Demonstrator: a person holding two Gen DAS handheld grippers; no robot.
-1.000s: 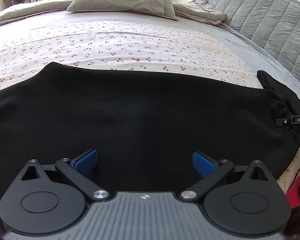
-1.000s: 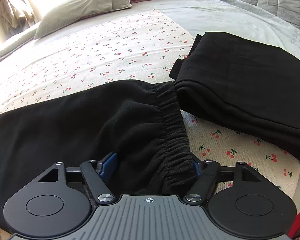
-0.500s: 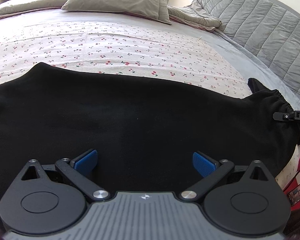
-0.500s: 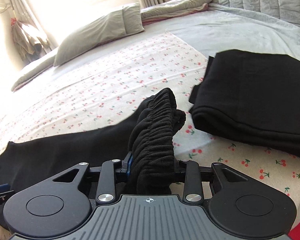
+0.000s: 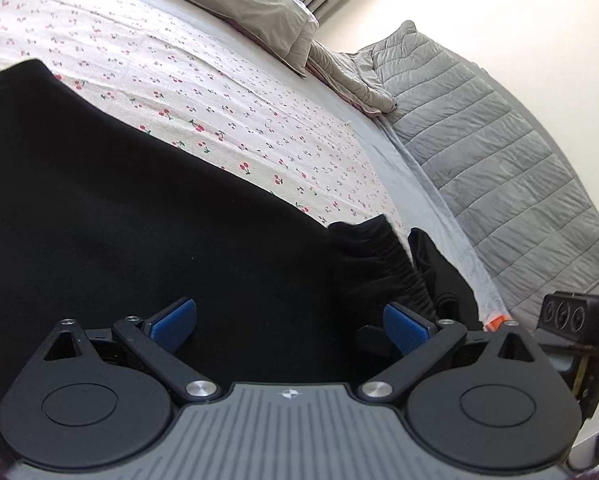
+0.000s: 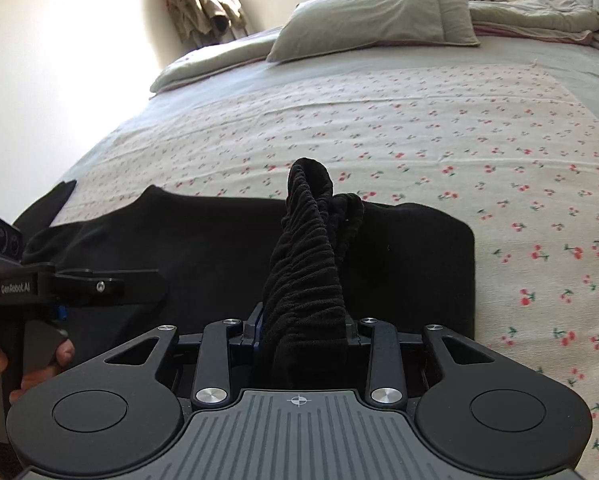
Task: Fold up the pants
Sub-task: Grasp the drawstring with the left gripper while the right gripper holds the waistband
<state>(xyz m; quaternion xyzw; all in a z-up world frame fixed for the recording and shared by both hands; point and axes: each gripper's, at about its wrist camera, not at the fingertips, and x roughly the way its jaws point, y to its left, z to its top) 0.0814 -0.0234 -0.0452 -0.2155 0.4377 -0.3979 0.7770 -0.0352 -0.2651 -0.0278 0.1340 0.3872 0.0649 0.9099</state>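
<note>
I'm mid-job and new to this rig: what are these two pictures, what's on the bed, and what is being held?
There is no robot arm: a person holds a two-finger gripper in each hand, each with a camera looking along its fingers. The left wrist view shows the left gripper, jaws wide open, empty, over black pants spread on the cherry-print sheet. The right wrist view shows the right gripper clamped on the pants' gathered elastic waistband, lifted above the rest of the pants. A grey pillow lies further back. The left gripper appears at that view's left edge.
</note>
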